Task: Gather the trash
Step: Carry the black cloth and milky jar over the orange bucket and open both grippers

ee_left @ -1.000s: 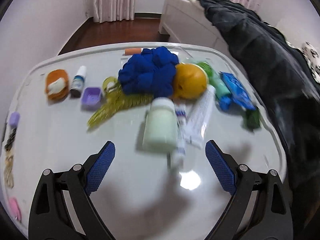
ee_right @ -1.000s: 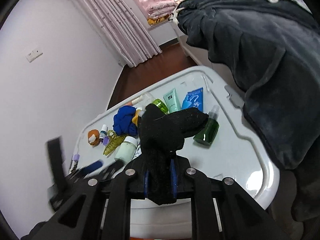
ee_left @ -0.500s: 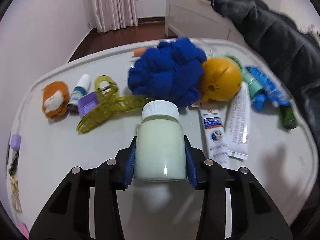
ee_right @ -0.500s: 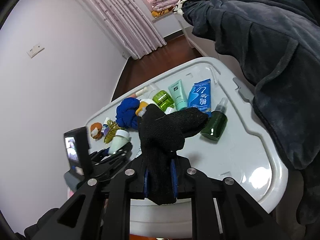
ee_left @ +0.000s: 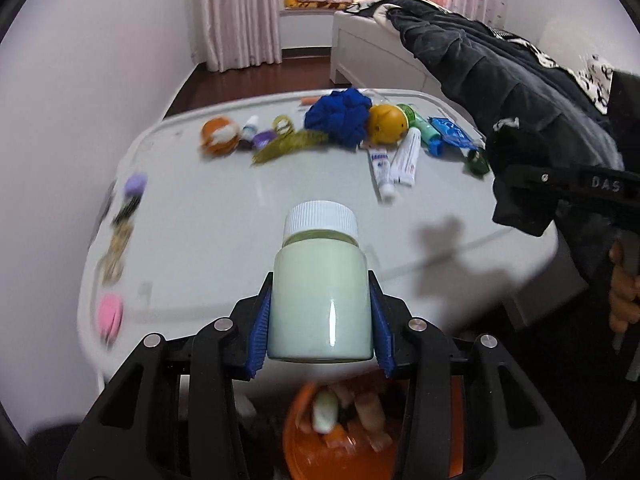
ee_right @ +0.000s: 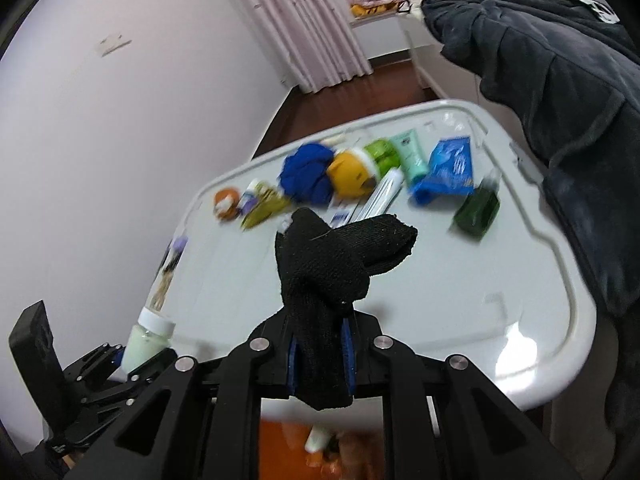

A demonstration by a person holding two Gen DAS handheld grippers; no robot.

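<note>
Left wrist view: left gripper (ee_left: 320, 322) clamping a pale green plastic bottle with a white ribbed cap (ee_left: 320, 284), blue pads (ee_left: 259, 334) pressing both sides, jaws parted only by the bottle's width. Hanging upright above the near edge of the white plastic table (ee_left: 240, 216), over an orange bin (ee_left: 304, 440) already holding blurred scraps. Lying along the far side of the table: a crumpled blue cloth (ee_left: 338, 116), a yellow-orange ball (ee_left: 386, 124), two white tubes (ee_left: 396, 160), a blue packet (ee_left: 450, 132), a dark green bottle (ee_left: 478, 162). Showing at the right edge, the other tool carrying dark fabric.

Right wrist view: right gripper (ee_right: 320, 354) pinching a black knitted sock (ee_right: 332, 276), jaws nearly closed on the cloth, its bulk bunching above the fingers and blocking part of the table (ee_right: 440, 300). Sitting below, partly hidden by the frame, the orange bin (ee_right: 280, 440). Appearing at lower left, the left gripper (ee_right: 132, 360) holding the pale bottle (ee_right: 146, 342). Draping at right, a dark garment (ee_right: 560, 80).
</note>
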